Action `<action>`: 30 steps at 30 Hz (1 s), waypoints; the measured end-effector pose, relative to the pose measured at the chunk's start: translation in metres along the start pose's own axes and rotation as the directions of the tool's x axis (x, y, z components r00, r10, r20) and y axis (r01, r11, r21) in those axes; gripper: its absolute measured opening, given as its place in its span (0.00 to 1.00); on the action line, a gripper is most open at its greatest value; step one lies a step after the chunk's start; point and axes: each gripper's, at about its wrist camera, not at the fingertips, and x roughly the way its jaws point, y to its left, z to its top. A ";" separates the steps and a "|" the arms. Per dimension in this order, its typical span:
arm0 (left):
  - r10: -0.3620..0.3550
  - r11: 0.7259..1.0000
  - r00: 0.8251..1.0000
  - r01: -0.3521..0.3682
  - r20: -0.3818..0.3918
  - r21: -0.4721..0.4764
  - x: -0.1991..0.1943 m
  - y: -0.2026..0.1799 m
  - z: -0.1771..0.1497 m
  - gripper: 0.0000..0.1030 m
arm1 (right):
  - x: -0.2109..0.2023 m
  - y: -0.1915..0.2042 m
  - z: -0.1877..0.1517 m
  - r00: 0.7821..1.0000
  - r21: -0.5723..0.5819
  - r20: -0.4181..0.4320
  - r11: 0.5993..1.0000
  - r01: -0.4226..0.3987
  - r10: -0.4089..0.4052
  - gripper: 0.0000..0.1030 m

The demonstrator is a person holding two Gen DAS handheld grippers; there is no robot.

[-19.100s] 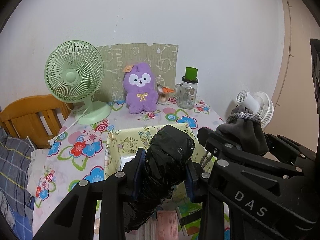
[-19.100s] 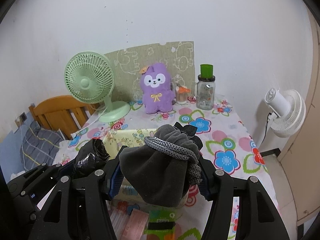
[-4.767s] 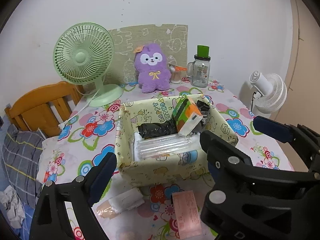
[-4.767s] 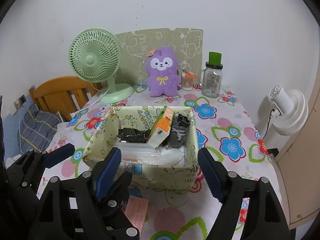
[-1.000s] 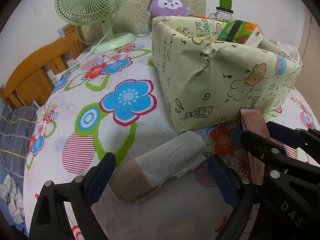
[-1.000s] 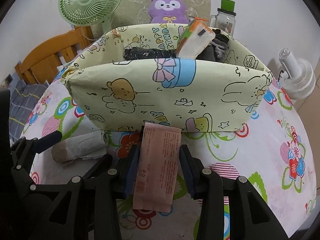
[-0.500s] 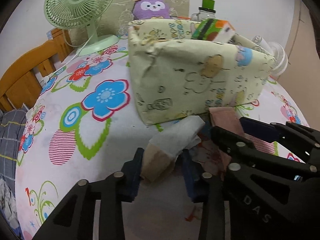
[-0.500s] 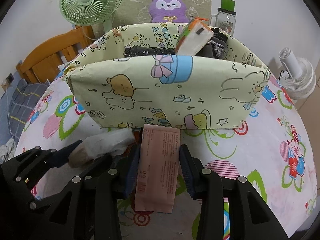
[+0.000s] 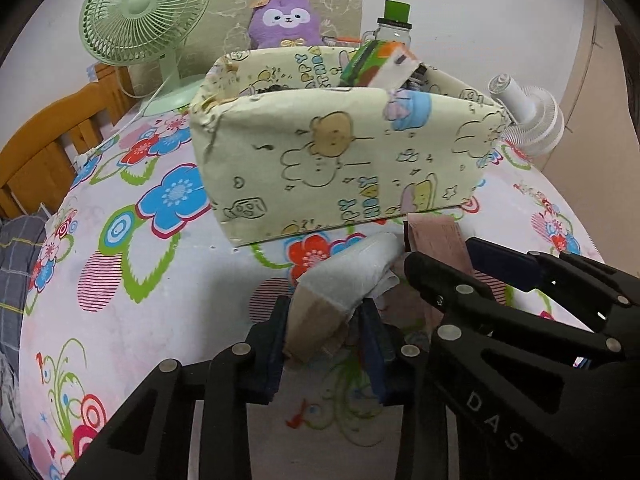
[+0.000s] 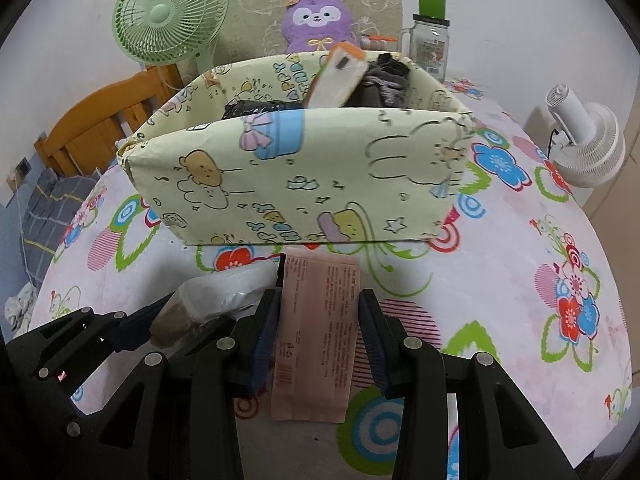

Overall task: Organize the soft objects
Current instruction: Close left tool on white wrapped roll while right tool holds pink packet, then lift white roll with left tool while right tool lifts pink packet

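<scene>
A: How is each tool set?

B: The left tool (image 9: pixel 324 320) is clamped on the rolled sock (image 9: pixel 340 292); the right tool (image 10: pixel 318 320) is clamped on the pink packet (image 10: pixel 316 320).

A: Where are both items located?

B: Just before the fabric box (image 10: pixel 304 176), above the surface (image 10: pixel 500 280).

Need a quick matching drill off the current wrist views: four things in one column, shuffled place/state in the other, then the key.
Things
1. pink packet
2. white and tan roll
3. orange and green pack
4. purple plush toy

Places or states
A. sticks up out of the patterned box
B. clamped in the left gripper
C. behind the box, by the wall
D. clamped in the right gripper

Pairs: 1-D, 2-B, 3-A, 4-C
</scene>
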 end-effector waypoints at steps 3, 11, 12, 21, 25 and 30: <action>0.004 1.000 1.000 -0.004 0.005 0.000 -0.003 -0.006 0.000 0.33 | -0.004 -0.005 -0.001 1.000 -0.005 0.010 1.000 0.002 -0.002 0.43; 0.012 1.000 0.999 -0.011 0.039 -0.008 -0.015 -0.016 0.005 0.33 | -0.018 -0.016 0.001 0.999 -0.004 0.035 1.000 -0.012 0.012 0.43; 0.012 1.000 0.999 -0.011 0.043 -0.008 -0.016 -0.016 0.005 0.33 | -0.020 -0.016 0.002 0.999 -0.005 0.037 1.000 -0.013 0.013 0.43; 0.014 1.000 0.997 -0.014 0.075 -0.004 -0.032 -0.022 0.013 0.33 | -0.038 -0.020 0.006 0.997 -0.009 0.070 1.000 -0.016 0.016 0.43; 0.014 1.000 0.996 -0.015 0.094 0.004 -0.041 -0.024 0.017 0.33 | -0.048 -0.022 0.009 0.996 -0.006 0.087 1.000 -0.016 0.017 0.43; 0.017 1.000 0.993 -0.018 0.117 0.006 -0.051 -0.026 0.022 0.33 | -0.060 -0.022 0.014 0.994 -0.004 0.112 1.000 -0.020 0.021 0.43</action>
